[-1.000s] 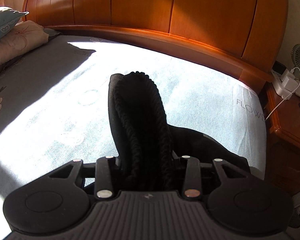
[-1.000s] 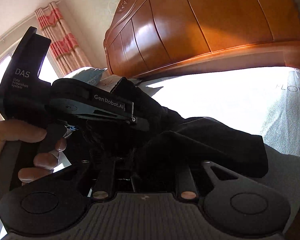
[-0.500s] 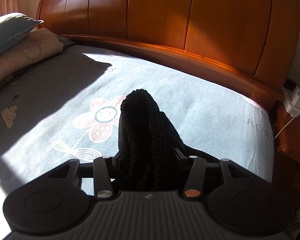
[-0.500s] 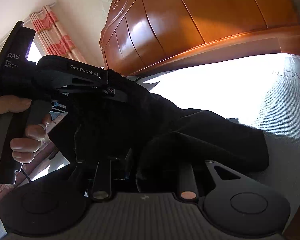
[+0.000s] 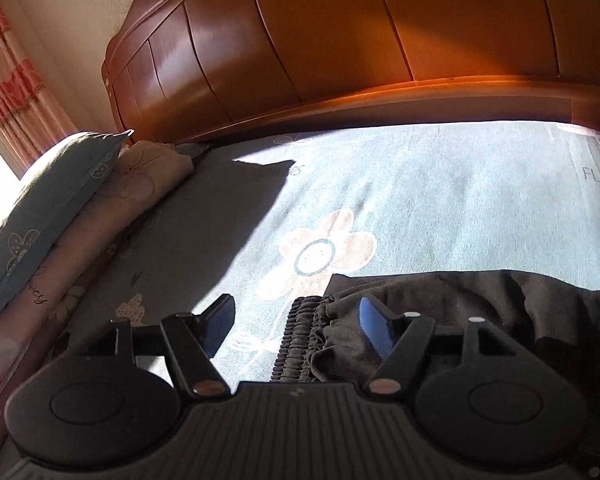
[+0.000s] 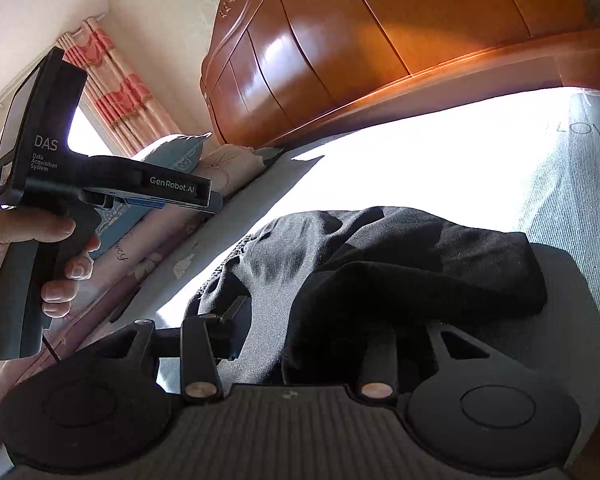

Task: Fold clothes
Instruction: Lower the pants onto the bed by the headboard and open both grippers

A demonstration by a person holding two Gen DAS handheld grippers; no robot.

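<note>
The left tool [image 5: 296,326] has its jaws opening, wide apart, over the bed [image 5: 440,208]; the ribbed waistband [image 5: 298,344] of the black garment [image 5: 480,312] lies on the sheet between them, nearer the right finger, and neither pad presses on it. The right tool [image 6: 304,328] is opening too, with a dark fold of the same black garment [image 6: 400,264] bunched between its fingers and hiding the right one; the pads look free of the cloth, though shadow makes that hard to confirm. In the right wrist view the garment lies just ahead of that tool, with its long axis running from the near left waistband toward the far right, where it ends in a rounded lump. Both tools sit at the near edge of the garment, the left one at the waistband end, held by a hand [image 6: 28,256] seen at the left. Beyond the cloth the sheet is bare and sunlit up to the wooden headboard [image 5: 340,48], giving open room far and right; pillows [image 5: 52,208] crowd the left side, so a fold would best travel away from them
</note>
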